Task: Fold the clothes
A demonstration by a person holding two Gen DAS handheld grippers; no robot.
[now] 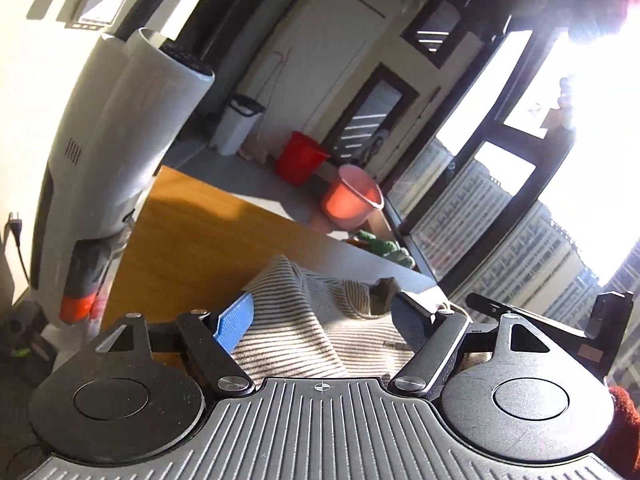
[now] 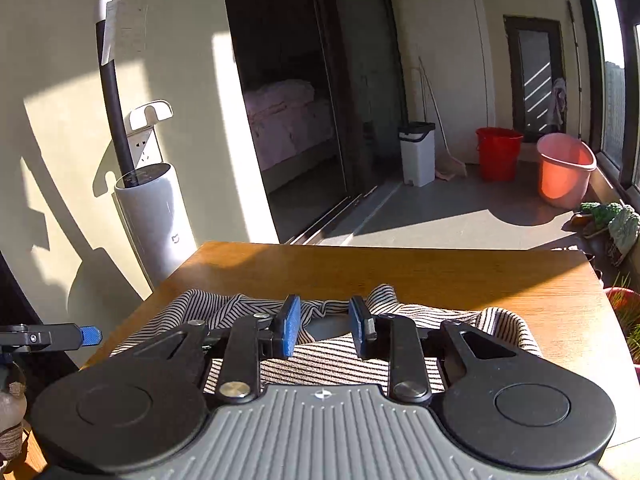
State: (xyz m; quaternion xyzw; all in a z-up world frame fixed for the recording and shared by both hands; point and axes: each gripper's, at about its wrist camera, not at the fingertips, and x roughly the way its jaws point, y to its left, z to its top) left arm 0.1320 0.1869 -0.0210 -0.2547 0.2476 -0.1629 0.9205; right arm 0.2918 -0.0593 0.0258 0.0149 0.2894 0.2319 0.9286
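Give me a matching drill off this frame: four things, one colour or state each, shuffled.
Things:
1. striped garment
2. left claw
3. bucket nearest the window
4. bin

States:
A. white with a dark lid
B. pink
C. lying on the wooden table
D. open, nothing gripped

Pairs: 1-C, 2-D, 3-B, 4-A

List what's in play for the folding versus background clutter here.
In play: striped shirt; wooden table; left hand-held gripper, open; right hand-held gripper, open above the shirt.

Clutter: red bucket; pink bucket; white bin; white tower appliance; potted plants.
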